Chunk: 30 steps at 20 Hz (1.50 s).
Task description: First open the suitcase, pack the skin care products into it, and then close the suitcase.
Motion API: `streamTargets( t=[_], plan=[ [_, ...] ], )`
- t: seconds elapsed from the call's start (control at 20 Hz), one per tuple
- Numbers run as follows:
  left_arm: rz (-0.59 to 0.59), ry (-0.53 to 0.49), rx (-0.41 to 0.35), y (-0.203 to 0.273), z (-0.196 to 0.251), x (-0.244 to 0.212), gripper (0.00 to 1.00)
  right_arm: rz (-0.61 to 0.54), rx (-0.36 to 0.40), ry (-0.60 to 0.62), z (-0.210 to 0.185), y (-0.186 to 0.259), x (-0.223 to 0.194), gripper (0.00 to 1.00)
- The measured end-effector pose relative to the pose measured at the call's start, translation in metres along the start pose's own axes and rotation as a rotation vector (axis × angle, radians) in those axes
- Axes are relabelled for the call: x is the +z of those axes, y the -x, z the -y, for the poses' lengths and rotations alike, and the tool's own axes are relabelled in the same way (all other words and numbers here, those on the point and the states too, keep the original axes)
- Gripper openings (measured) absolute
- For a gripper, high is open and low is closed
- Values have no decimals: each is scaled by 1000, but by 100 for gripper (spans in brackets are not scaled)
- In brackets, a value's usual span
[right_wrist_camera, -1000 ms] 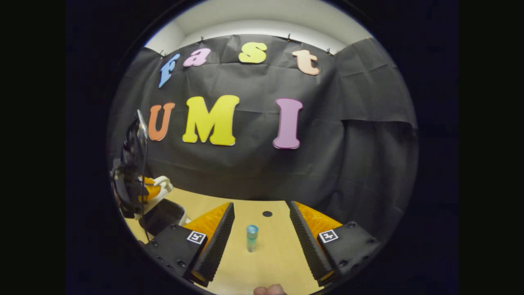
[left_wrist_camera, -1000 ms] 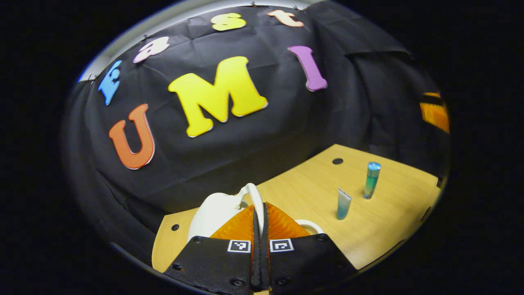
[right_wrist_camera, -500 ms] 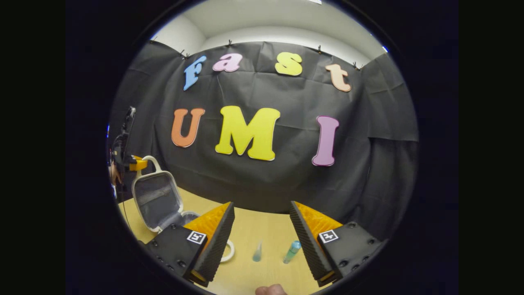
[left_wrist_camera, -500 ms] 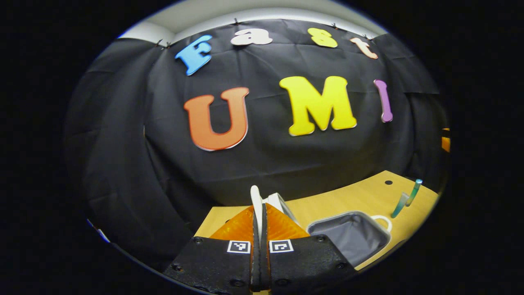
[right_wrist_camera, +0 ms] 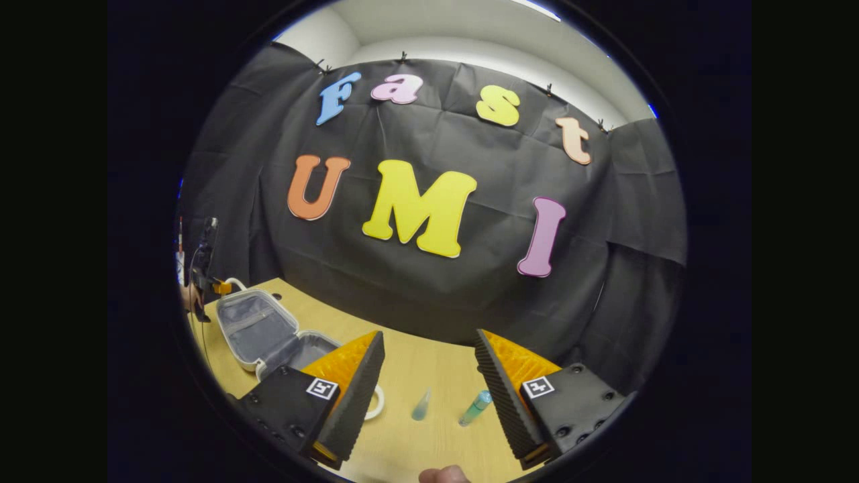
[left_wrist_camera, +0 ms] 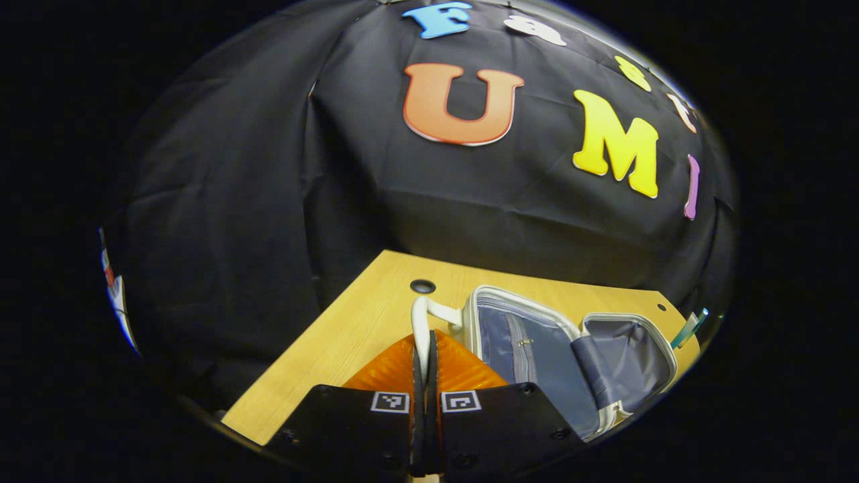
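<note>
Here the left hand-held gripper (left_wrist_camera: 424, 349) pinches the open suitcase's (left_wrist_camera: 537, 349) handle (left_wrist_camera: 421, 322); the right hand-held gripper (right_wrist_camera: 429, 376) is spread.

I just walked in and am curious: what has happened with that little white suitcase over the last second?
The left gripper, still shut on the lid's handle, swung the suitcase lid up and over until it now lies folded back on the table. The right gripper stayed open, holding nothing. The tube and bottle remain on the table, unpacked.
</note>
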<state>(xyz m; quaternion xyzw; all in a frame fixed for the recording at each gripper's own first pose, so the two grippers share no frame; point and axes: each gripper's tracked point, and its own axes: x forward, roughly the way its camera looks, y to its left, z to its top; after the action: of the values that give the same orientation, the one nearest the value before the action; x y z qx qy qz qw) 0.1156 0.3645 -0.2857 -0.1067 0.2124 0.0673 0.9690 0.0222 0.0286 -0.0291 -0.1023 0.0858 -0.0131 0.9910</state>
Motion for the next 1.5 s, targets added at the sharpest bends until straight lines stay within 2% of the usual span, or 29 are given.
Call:
streamTargets(
  t=[0.15, 0.3, 0.4, 0.45, 0.5, 0.55, 0.6, 0.65, 0.7, 0.8, 1.05, 1.2, 1.4, 1.5],
  plan=[
    [-82, 58, 6, -16, -13, -39, 7, -11, -3, 14, -4, -3, -1, 81],
    [-103, 93, 19, -22, -18, -53, 13, -24, -1, 5, -7, -5, -7, 84],
    [-103, 88, 63, -20, -24, -53, 26, -31, 3, -6, -8, -8, -11, 82],
    [-94, 84, 72, -17, -26, -51, 38, -33, 4, -14, -7, -8, -13, 82],
    [-84, 82, 77, -13, -26, -46, 31, -36, 5, -23, -7, -9, -15, 82],
    [-74, 78, 87, -9, -23, -41, 59, -36, 6, -34, -6, -9, -14, 82],
    [-59, 64, 98, -2, -21, -33, 66, -30, 9, -45, -4, -10, -14, 82],
    [-42, 44, 107, 7, -16, -25, 84, -21, 13, -56, -1, -10, -11, 82],
    [-22, 20, 119, 17, -12, -13, 89, -9, 14, -63, 1, -9, -10, 82],
    [21, -4, 115, 40, 12, 12, 92, 9, 13, -86, 12, -10, -12, 84],
    [161, -75, 51, 94, 140, 64, 92, 15, -3, -143, 52, -14, -35, 82],
    [188, -85, 29, 116, 210, 66, 93, 14, -10, -147, 77, -14, -53, 83],
    [227, -99, -67, 139, 328, 50, 92, -17, -30, -178, 118, -14, -85, 82],
    [204, -113, -115, 143, 378, 28, 92, -33, -41, -189, 134, -13, -98, 82]
  ],
)
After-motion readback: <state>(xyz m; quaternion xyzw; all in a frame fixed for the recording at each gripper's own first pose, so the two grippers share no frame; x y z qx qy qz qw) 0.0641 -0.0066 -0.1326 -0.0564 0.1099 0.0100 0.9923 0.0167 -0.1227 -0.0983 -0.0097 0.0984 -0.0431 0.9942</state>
